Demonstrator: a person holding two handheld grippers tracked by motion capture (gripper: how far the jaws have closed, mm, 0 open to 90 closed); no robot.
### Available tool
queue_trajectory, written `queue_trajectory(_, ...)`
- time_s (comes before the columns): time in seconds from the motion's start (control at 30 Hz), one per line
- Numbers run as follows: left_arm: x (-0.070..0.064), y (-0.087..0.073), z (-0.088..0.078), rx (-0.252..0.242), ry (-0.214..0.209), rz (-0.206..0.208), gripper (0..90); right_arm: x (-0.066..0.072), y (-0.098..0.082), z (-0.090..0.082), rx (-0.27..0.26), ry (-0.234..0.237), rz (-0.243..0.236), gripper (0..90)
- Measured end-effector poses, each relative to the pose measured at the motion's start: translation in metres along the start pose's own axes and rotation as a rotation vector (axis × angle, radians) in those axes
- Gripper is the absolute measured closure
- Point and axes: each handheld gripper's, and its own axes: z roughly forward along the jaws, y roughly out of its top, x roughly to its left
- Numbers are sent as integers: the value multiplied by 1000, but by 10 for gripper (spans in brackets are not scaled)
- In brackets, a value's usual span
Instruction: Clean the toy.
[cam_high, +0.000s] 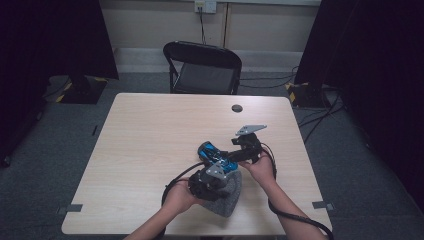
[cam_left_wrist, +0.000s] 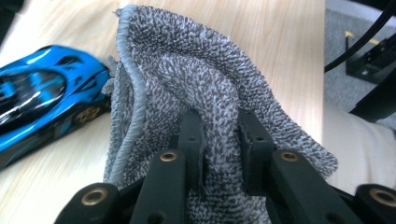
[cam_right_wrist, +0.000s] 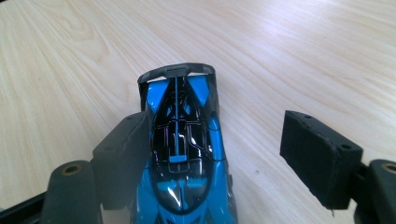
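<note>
Wiping down a toy car on the table

The left gripper (cam_left_wrist: 219, 140) is pinching the soft, floppy cloth (cam_left_wrist: 196, 79); the right gripper (cam_right_wrist: 224, 158) is standing apart around the small, glossy, slippery toy car (cam_right_wrist: 182, 154) — best gripped across its sides.

A black folding chair (cam_high: 202, 67) stands behind the wooden table (cam_high: 150, 135). A small dark disc (cam_high: 237, 108) sits near the table's far edge. Grey carpet (cam_high: 45, 165) surrounds it.

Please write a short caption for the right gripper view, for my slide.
Open right gripper around a blue toy car on the wooden table, one pad apart from it.
</note>
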Motion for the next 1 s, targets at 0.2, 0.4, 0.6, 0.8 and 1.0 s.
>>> queue_trajectory(0.2, 2, 3, 22, 8, -15, 0, 675, -1, -3, -10, -22, 25, -6, 253)
queue_trajectory(0.4, -1, -1, 16, -15, -2, -15, 479, -1, -13, -15, -18, 39, -11, 260)
queue_trajectory(0.6, -14, -15, -5, -5, 17, -16, 478, 0, -21, -19, -12, 50, -14, 269)
queue_trajectory(0.8, -28, -33, -10, 6, 32, -28, 504, 6, -23, -27, -17, 57, -32, 275)
queue_trajectory(1.0, -22, -45, 4, 64, 53, -44, 539, 14, -22, -28, -20, 73, -52, 276)
